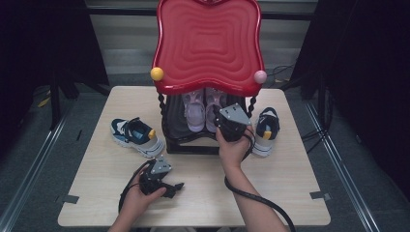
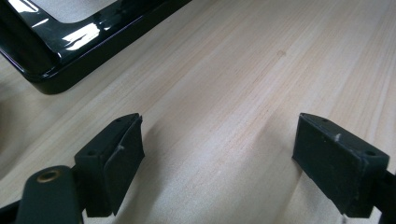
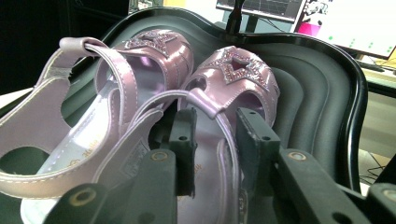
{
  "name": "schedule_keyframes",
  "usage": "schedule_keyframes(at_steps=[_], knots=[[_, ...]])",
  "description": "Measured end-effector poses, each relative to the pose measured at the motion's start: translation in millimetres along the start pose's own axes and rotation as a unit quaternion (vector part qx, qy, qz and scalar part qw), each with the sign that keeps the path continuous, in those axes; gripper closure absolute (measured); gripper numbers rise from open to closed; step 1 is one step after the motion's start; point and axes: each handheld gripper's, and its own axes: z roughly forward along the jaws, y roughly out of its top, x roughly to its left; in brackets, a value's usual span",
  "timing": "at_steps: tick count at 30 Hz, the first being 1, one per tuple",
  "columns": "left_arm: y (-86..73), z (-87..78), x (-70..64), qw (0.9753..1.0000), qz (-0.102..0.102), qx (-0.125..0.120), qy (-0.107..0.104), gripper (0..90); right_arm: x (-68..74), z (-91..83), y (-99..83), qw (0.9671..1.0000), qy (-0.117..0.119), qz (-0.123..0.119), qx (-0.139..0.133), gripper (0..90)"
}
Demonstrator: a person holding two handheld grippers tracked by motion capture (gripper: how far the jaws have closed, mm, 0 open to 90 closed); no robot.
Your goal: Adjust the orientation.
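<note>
tongs [image 3: 215,140]: black, screwed jaws | grey three-cornered plates | black cables | bare forearms

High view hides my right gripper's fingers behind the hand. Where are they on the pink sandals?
Observer: The right gripper has its fingers either side of the heel strap of one pink sandal, on the black lower shelf.
Operator: Clamped?
Observer: Cannot tell; a gap shows beside the strap.
Operator: And the left gripper?
Observer: The left gripper is open wide over bare table, with nothing between its fingers and the rack's black base corner ahead.
</note>
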Motion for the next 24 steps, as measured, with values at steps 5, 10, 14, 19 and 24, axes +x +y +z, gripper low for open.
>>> schedule_keyframes(at_steps=[5, 10, 14, 19, 24], knots=[[0.0, 0.0, 0.0, 1.0, 0.0, 0.0, 0.0, 15.6, 0.3, -4.9, 4.0, 0.9999, 0.01, 0.005, -0.001, 61.4], [0.0, -0.2, 0.2, 1.0, 0.003, 0.002, -0.001, 15.6, 0.0, -13.2, 8.1, 0.9996, 0.023, 0.012, -0.006, 57.5], [0.0, -0.2, 0.2, 1.0, 0.003, 0.002, -0.001, 15.6, -0.8, -20.2, 9.6, 0.9993, 0.036, 0.011, -0.01, 54.3], [0.1, -0.4, 0.4, 1.0, 0.005, 0.002, 0.001, 15.6, -2.7, -29.3, 9.0, 0.9983, 0.056, 0.015, -0.006, 47.9], [0.0, -0.1, -0.1, 1.0, 0.001, 0.0, 0.0, 15.6, -5.1, -39.3, 7.2, 0.9965, 0.081, 0.019, 0.002, 41.9]])
